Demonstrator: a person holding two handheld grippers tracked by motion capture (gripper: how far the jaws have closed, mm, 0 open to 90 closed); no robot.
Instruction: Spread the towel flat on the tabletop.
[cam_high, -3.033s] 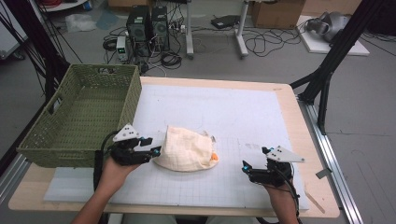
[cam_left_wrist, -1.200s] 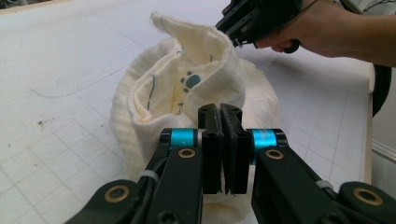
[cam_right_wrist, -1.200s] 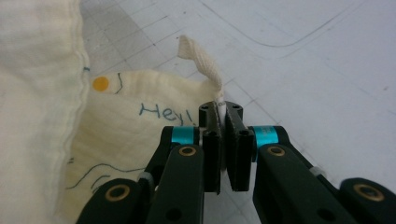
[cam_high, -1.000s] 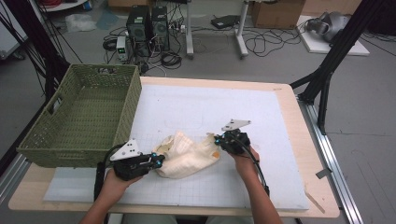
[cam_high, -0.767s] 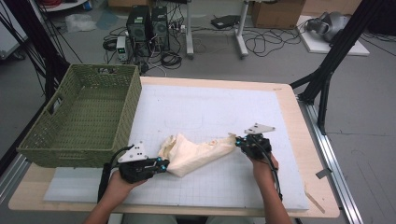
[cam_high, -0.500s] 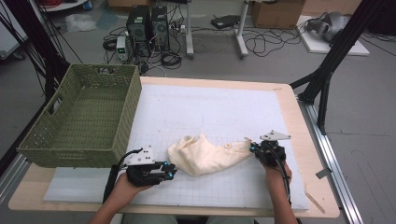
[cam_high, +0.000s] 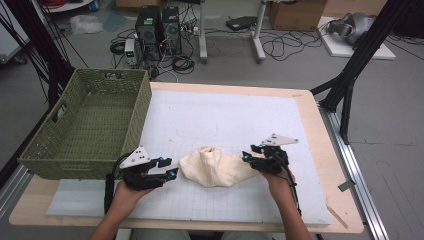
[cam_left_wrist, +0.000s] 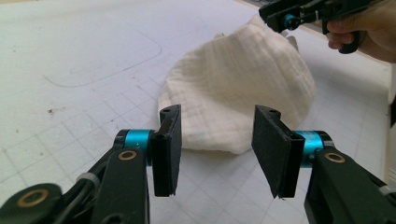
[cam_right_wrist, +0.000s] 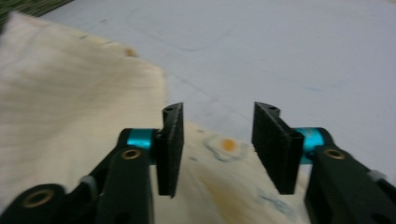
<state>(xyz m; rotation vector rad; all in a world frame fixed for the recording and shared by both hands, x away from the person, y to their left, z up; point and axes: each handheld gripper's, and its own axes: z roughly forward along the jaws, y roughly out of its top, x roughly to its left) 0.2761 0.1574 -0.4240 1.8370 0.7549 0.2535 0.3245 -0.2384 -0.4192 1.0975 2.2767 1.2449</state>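
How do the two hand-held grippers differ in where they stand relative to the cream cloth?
The left hand-held gripper stands just clear of the cream cloth, with bare mat between; the right hand-held gripper hangs over the cloth's edge. Both have just been opening, and neither has cloth between its jaws.

**Count on the worktop**

One cream cloth (cam_high: 219, 169) lies crumpled on one white gridded mat (cam_high: 210, 115). One green woven basket (cam_high: 87, 127) stands at the left. Two grippers are in hand: one left gripper (cam_high: 170, 168), one right gripper (cam_high: 248, 153). On the floor beyond stand what look like two computer towers (cam_high: 159, 25), though they are small and far off.
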